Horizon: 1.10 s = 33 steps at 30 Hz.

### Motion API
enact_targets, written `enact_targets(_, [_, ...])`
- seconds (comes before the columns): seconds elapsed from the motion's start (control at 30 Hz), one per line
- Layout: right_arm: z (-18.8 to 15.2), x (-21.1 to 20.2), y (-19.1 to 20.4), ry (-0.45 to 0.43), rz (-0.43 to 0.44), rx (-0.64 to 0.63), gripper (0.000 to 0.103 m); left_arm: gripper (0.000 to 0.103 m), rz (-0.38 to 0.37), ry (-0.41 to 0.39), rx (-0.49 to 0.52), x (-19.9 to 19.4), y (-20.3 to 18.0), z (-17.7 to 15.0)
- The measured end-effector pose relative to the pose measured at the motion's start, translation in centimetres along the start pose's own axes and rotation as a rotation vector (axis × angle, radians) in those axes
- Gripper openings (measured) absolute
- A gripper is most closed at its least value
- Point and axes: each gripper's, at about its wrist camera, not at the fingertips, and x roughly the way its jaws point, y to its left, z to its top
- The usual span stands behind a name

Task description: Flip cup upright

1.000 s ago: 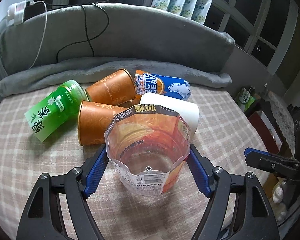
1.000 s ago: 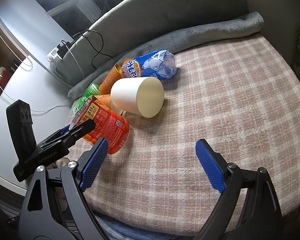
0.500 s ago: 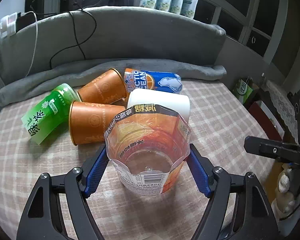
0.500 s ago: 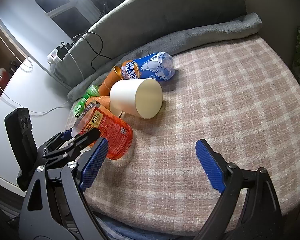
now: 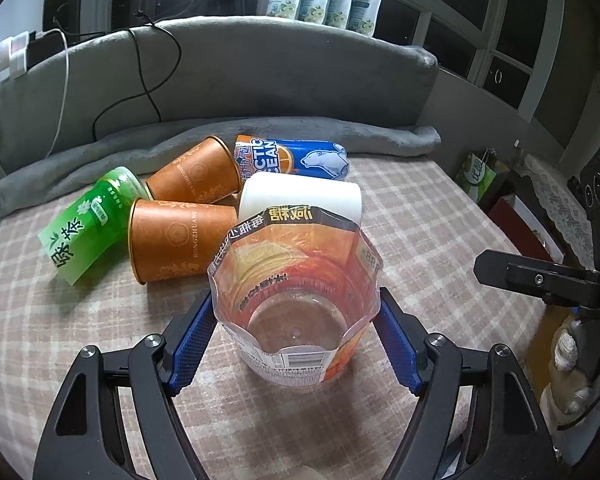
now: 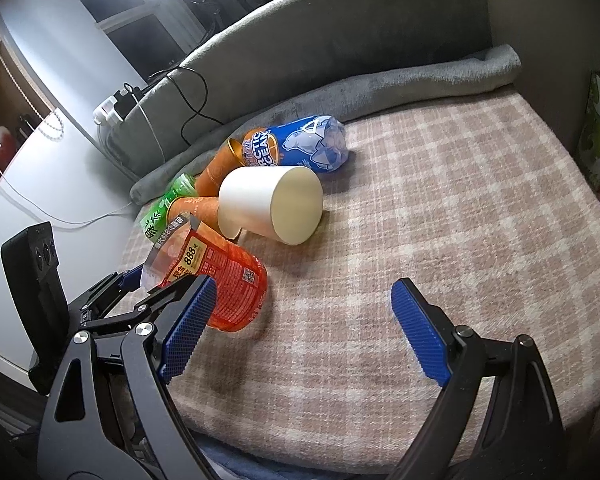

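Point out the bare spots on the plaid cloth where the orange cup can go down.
Bare plaid cloth runs right of the white cup out to the grey roll, and under the right gripper. Crowded: the lying cups behind the orange cup held by the left gripper.

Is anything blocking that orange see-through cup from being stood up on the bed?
Nothing visible does. The left gripper already clamps the orange cup, and the checked blanket beside it lies bare; the white cup and others lie behind it.
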Motion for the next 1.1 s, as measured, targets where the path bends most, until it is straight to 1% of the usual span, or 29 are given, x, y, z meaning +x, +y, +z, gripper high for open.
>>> enact_targets(0.57, [-0.1,-1.4,2.3,-0.096,-0.148,-0.143,0.091,0.078,-0.047,0.017,-0.027,-1.0,0.2,-1.1])
enact_targets(0.83, [-0.4,-1.8,3.1,-0.126,-0.184,-0.187,0.091,0.078,-0.045,0.007,-0.031,-1.7,0.6,-1.6])
enact_targets(0.97, [-0.4,-2.1,3.3,-0.145,-0.190,-0.194,0.091,0.078,-0.030,-0.010,-0.025,-2.5,0.8,-2.1])
enact_targets(1.1, [-0.5,-2.5,3.6,-0.180,-0.213,-0.210,0.092,0.078,-0.001,-0.060,-0.040,-4.1,1.6,-2.6])
